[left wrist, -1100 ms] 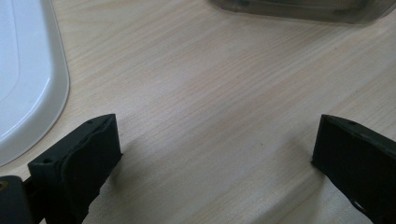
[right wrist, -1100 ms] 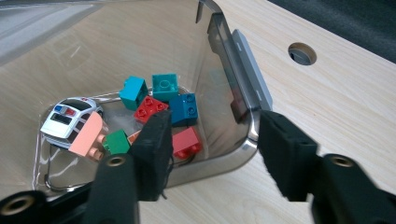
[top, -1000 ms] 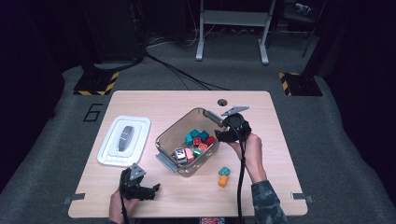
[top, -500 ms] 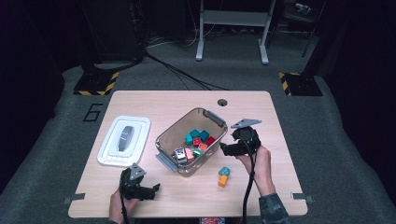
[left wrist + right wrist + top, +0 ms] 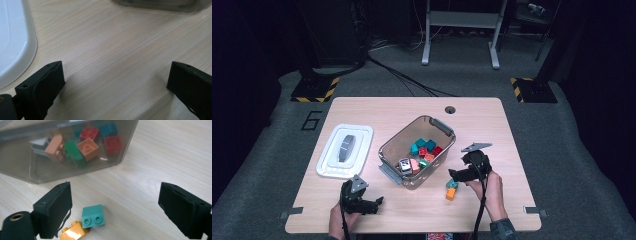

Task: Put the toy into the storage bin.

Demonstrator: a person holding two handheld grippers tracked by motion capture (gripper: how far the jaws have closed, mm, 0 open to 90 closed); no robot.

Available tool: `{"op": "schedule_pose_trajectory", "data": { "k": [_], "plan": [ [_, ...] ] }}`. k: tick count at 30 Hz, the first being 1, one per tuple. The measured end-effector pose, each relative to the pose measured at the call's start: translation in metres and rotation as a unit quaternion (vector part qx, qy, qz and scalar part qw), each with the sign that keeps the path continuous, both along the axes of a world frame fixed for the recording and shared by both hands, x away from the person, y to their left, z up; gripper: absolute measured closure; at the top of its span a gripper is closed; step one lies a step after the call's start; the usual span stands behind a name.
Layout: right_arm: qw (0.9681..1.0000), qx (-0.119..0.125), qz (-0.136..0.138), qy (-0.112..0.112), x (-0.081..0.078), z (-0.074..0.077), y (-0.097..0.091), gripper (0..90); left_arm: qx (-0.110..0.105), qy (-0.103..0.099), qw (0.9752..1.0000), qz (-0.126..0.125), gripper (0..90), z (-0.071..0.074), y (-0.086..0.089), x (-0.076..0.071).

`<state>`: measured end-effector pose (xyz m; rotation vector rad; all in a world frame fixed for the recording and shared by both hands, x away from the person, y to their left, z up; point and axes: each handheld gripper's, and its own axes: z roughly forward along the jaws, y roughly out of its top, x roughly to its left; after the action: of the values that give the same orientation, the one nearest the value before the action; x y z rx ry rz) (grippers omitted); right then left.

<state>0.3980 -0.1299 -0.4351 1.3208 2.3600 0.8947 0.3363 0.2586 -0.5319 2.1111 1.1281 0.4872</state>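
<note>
A teal brick point(image 5: 93, 216) and an orange brick point(image 5: 72, 232) lie together on the wooden table, just right of a clear bin point(image 5: 388, 145) holding several coloured bricks. My right gripper point(image 5: 115, 202) hovers low over them; its jaws have just been opening and stand wide, with the teal brick below, near the left jaw and untouched. In the high view the right gripper point(image 5: 455, 176) sits just above the teal brick point(image 5: 452, 183) and orange brick point(image 5: 451, 194). My left gripper point(image 5: 376, 204) rests open near the front edge, nothing between its jaws point(image 5: 116, 77).
A white lid point(image 5: 344, 150) lies left of the bin, and its edge point(image 5: 15, 50) is close to the left gripper. A round hole point(image 5: 450, 109) sits in the table near the far edge. Bare wood stretches to the right of the loose bricks.
The right gripper has come down from over the bin's right rim toward the near right, ending beside the two loose bricks. The left gripper has not moved.
</note>
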Motion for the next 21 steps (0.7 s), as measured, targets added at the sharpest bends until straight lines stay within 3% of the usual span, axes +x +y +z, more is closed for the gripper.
{"op": "schedule_pose_trajectory", "data": {
  "k": [15,21],
  "plan": [
    [0.9991,-0.014,0.007,0.040,-0.003,-0.037,0.008,7.3,0.000,0.000,1.0000,0.000,0.8,0.000,0.000,0.000],
    [0.9987,-0.016,0.011,0.047,-0.002,-0.042,0.009,27.8,0.004,0.000,1.0000,-0.002,0.9,0.000,0.000,0.000]
  ]
}}
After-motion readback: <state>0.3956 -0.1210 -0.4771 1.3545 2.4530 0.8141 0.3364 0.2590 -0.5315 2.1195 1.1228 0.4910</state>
